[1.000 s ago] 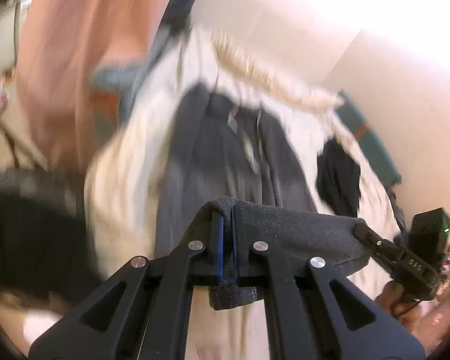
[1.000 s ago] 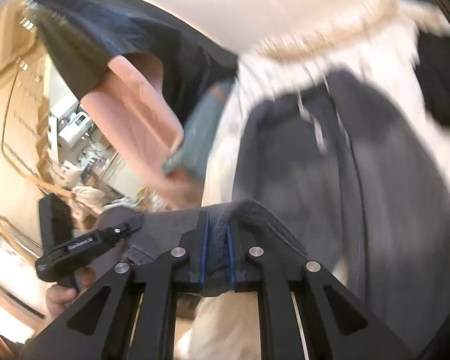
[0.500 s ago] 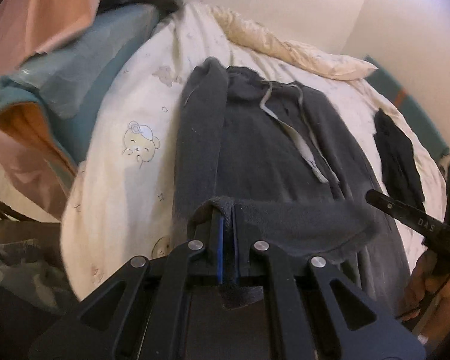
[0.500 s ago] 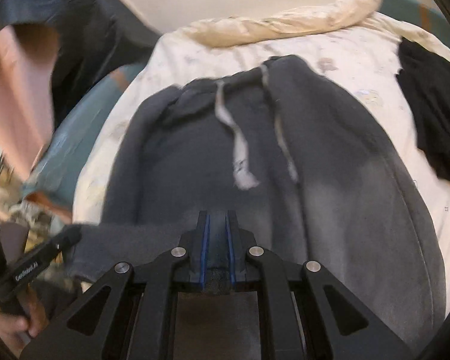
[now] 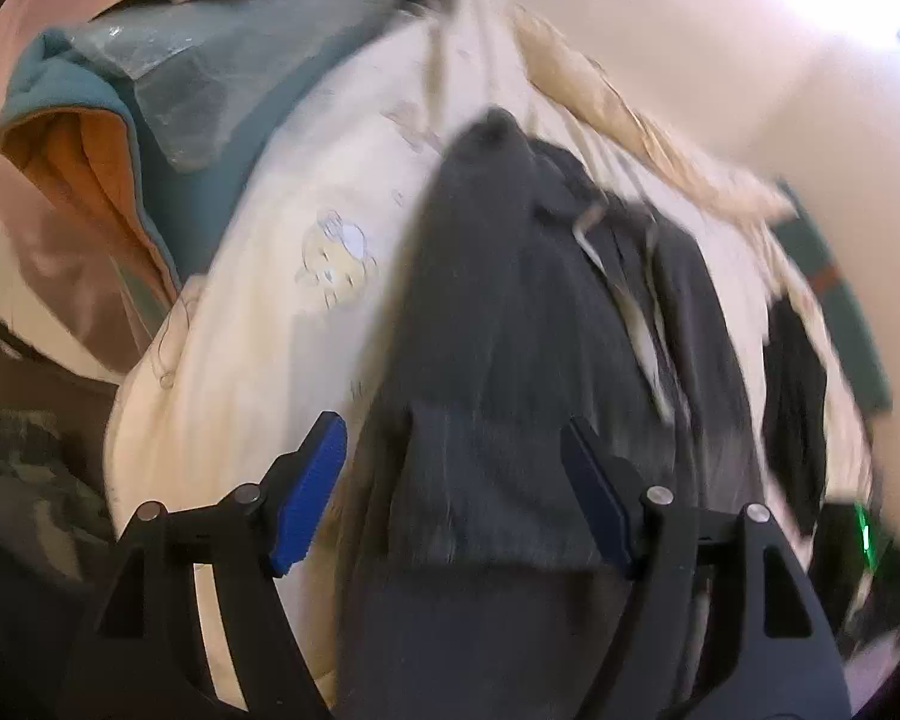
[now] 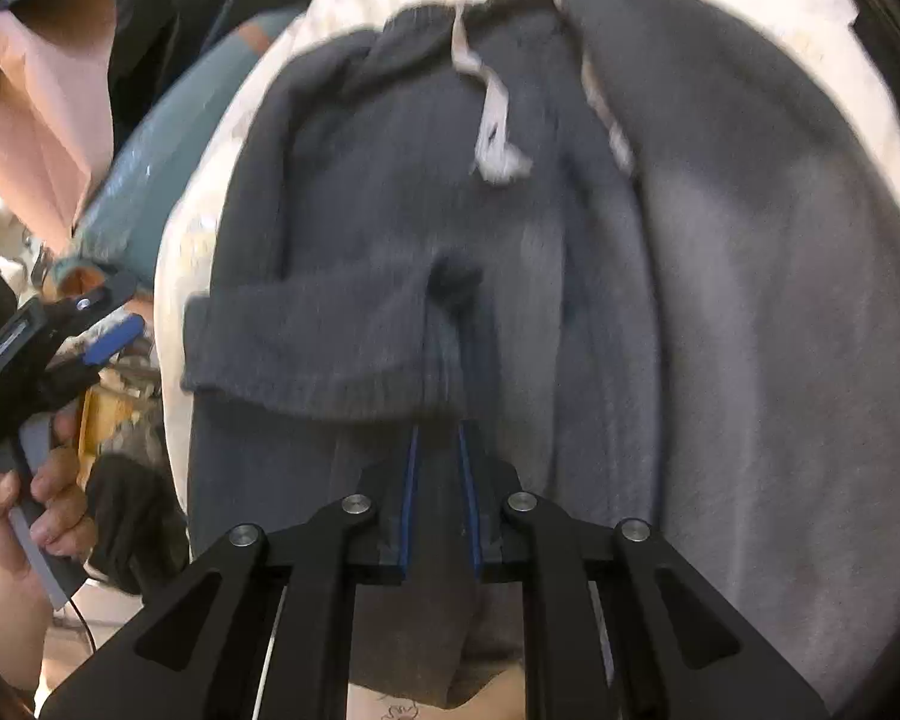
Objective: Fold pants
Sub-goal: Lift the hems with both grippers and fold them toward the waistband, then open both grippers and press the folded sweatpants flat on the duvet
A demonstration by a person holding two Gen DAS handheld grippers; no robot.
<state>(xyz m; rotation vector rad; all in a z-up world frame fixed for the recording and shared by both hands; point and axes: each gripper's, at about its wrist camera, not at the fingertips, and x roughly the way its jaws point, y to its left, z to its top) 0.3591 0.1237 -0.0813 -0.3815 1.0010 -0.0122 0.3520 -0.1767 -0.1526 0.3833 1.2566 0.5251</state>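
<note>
Cream bed sheet with small cartoon prints (image 5: 258, 324), spread over the bed and carrying everything else. Dark grey fleece pants with a pale drawstring (image 6: 720, 312), lying along the middle of the sheet, waistband toward the far edge, ribbed cuffs folded back up over the legs. Teal blanket with orange lining (image 5: 150, 138), bunched at the sheet's left edge. Black garment (image 5: 795, 396) near the right edge. Left gripper (image 5: 453, 495): jaws opening, blue pads apart and clear of the cuff between them. Right gripper (image 6: 440, 498): jaws opening slightly, pads close together with a fold of cuff fabric still caught between them.
</note>
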